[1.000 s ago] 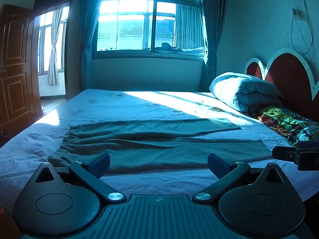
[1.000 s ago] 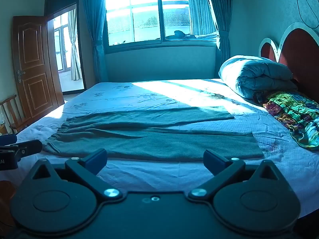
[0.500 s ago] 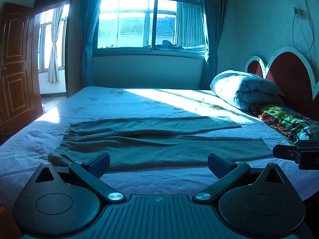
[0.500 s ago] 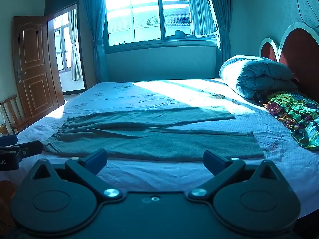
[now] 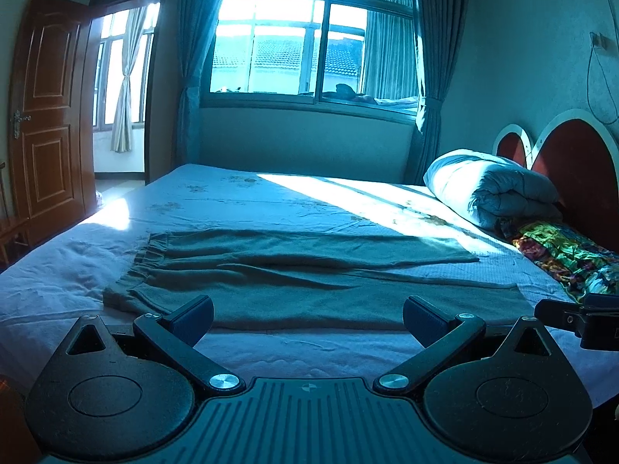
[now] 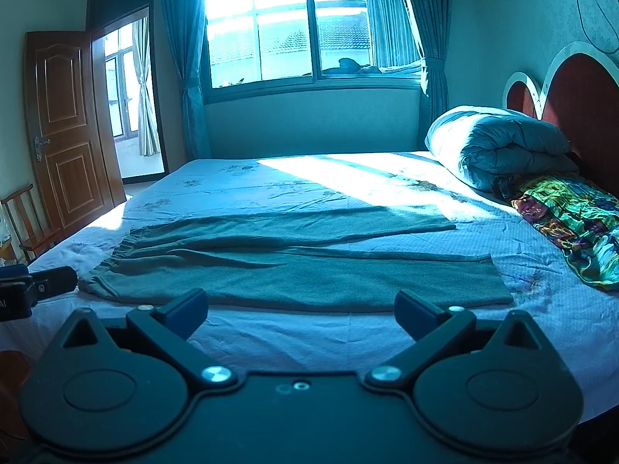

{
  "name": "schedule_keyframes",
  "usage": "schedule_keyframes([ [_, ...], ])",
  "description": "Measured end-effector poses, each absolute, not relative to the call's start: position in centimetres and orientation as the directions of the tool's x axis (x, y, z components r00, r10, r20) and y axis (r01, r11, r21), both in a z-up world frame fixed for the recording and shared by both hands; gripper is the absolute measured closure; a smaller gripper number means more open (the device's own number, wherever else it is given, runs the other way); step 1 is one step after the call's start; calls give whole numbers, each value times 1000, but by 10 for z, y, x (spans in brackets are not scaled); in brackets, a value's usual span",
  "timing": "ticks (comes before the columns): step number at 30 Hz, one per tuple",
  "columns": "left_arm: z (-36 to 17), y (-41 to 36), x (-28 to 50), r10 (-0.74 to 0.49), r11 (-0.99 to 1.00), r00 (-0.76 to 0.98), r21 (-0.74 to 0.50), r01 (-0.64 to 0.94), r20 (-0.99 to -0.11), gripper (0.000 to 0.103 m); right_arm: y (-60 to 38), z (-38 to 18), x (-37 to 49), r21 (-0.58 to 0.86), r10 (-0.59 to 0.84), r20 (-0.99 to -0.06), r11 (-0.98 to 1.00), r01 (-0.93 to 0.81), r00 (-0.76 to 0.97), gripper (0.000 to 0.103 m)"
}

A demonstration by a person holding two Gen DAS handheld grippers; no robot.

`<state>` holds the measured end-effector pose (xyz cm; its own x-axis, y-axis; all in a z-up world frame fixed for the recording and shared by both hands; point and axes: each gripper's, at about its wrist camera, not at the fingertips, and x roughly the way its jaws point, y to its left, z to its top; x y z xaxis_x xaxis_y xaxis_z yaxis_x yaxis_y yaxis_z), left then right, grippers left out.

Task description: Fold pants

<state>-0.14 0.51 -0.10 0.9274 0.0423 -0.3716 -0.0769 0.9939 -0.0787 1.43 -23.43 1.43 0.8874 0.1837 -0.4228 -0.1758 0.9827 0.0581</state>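
Observation:
Grey-green pants [image 5: 309, 282] lie flat across the bed [image 5: 271, 197], waistband at the left, both legs spread toward the right; they also show in the right wrist view [image 6: 301, 270]. My left gripper [image 5: 307, 315] is open and empty, held just before the near edge of the pants. My right gripper [image 6: 301, 311] is open and empty, also short of the near edge. The right gripper's tip shows at the right edge of the left wrist view [image 5: 580, 319]; the left gripper's tip shows at the left edge of the right wrist view [image 6: 35, 288].
A rolled duvet [image 6: 499, 147] and a colourful pillow [image 6: 572, 216] lie by the headboard [image 6: 580, 96] at the right. A window [image 6: 309, 27] is beyond the bed, an open wooden door [image 6: 65, 131] and a chair [image 6: 23, 220] at the left.
The left wrist view has tilted up slightly, so the room appears lower in frame. The right gripper has barely moved. Both stay open; the pants have not moved.

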Motion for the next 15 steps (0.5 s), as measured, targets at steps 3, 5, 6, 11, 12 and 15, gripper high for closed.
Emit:
schedule_keyframes([
  [3, -2, 2, 0, 65, 995, 921, -45, -89, -383, 0, -234, 14, 14, 58, 184, -423, 983, -177, 887, 6],
  [5, -3, 3, 1, 55, 995, 918, -54, -82, -393, 0, -235, 14, 14, 57, 184, -424, 983, -176, 887, 6],
  [6, -4, 4, 1, 63, 994, 916, -54, -92, -396, 0, -234, 14, 16, 58, 184, -424, 983, -176, 887, 6],
  [11, -5, 4, 1, 55, 995, 916, -58, -85, -397, 0, -233, 14, 16, 58, 183, -425, 983, -175, 886, 6],
  [12, -5, 3, 0, 57, 995, 917, -53, -84, -395, 0, -233, 14, 16, 59, 184, -425, 983, -176, 886, 6],
  [15, -4, 1, 1, 56, 995, 917, -53, -83, -396, 0, -233, 14, 16, 59, 184, -425, 983, -175, 886, 6],
])
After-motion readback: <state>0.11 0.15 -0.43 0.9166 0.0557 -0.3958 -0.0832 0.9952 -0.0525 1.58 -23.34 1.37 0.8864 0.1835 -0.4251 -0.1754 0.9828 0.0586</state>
